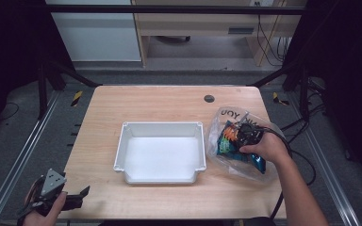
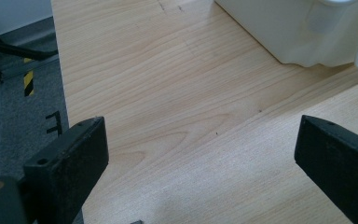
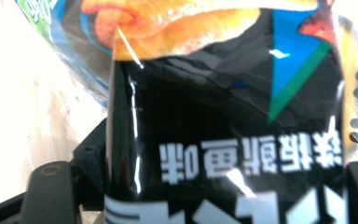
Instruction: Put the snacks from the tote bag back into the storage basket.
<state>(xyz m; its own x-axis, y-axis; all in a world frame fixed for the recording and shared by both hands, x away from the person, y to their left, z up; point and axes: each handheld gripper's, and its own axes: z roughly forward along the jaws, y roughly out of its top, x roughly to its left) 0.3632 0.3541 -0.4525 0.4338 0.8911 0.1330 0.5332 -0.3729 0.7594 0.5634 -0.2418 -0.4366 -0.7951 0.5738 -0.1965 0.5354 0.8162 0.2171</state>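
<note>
1. A black snack packet lies at the right side of the wooden counter, inside a clear plastic bag with dark lettering.
2. In the high view the packet's long axis runs diagonally: its orange and teal end points up-left toward the far side of the counter, and its blue lower corner points down-right toward the person's right forearm.
3. The right tool sits over the middle of the packet, with the right hand gripping it from the near right.
4. In the right gripper view the snack packet stands between the two black jaws; the white printed characters read upside down, and the orange picture end points away from the camera.
5. The jaws appear half closed around the packet. I cannot tell whether the pads actually press on it, as the packet hides them.
6. A white rectangular tray sits at the centre of the counter, just left of the bag and apart from it; its long axis runs left to right.
7. The left tool rests at the near left corner of the counter in the left hand, well apart from the packet.
8. In the left gripper view its jaws stand wide over bare wood, with nothing between them and a corner of the white tray ahead to the right.
</note>
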